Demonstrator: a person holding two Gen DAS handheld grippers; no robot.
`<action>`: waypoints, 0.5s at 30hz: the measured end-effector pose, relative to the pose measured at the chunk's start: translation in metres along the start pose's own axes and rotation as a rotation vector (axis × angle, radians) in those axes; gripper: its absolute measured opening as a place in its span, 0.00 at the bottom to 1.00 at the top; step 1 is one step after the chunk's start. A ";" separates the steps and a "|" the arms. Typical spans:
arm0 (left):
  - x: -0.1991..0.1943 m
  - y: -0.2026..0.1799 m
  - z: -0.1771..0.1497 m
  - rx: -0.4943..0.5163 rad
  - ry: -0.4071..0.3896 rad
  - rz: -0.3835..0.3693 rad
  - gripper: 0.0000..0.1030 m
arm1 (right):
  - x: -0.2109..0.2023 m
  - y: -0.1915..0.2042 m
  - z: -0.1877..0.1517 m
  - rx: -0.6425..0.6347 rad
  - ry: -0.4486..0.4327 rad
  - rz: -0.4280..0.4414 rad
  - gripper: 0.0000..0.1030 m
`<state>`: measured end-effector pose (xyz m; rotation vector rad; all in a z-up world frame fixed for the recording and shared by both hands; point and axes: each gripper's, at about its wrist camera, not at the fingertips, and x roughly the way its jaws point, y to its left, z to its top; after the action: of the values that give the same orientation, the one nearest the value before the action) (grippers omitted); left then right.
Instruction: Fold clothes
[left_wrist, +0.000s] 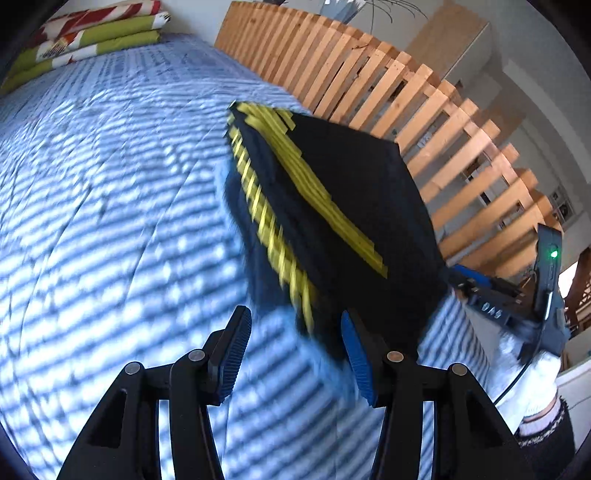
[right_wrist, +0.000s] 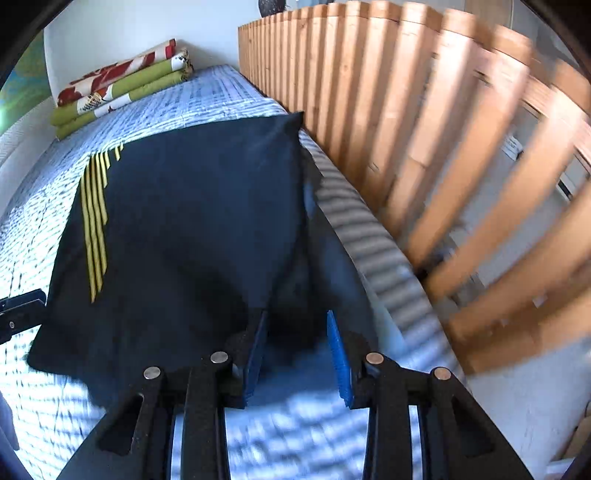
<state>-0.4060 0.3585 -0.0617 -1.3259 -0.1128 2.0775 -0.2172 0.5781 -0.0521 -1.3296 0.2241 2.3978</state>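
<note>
Garment (right_wrist: 192, 229): folded on bed (left_wrist: 110, 221), beside slat rail (right_wrist: 406, 129).
Blankets (right_wrist: 118, 85): stacked at far end.
Left tool (left_wrist: 295, 354): spread.
Right tool (right_wrist: 295, 354): spread.

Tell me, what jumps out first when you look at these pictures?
A folded black garment with yellow stripes lies on the blue-and-white bedspread, in front of both open grippers. A wooden slat rail runs along the bed's right side, and folded green and red bedding sits stacked at the far end.

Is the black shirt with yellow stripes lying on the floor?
No, the black shirt lies on the blue striped bedcover, beside the wooden slat rail.
</note>
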 end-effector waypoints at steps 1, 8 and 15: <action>-0.008 0.001 -0.009 -0.004 -0.002 0.012 0.52 | -0.007 -0.001 -0.007 0.008 0.006 0.001 0.30; -0.094 0.003 -0.080 0.026 -0.033 0.107 0.53 | -0.092 0.017 -0.056 0.050 -0.017 0.052 0.30; -0.209 -0.006 -0.141 0.034 -0.159 0.116 0.71 | -0.199 0.085 -0.106 -0.054 -0.139 0.151 0.37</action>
<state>-0.2292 0.2064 0.0353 -1.1709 -0.0709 2.2715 -0.0753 0.4154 0.0542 -1.2015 0.2290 2.6276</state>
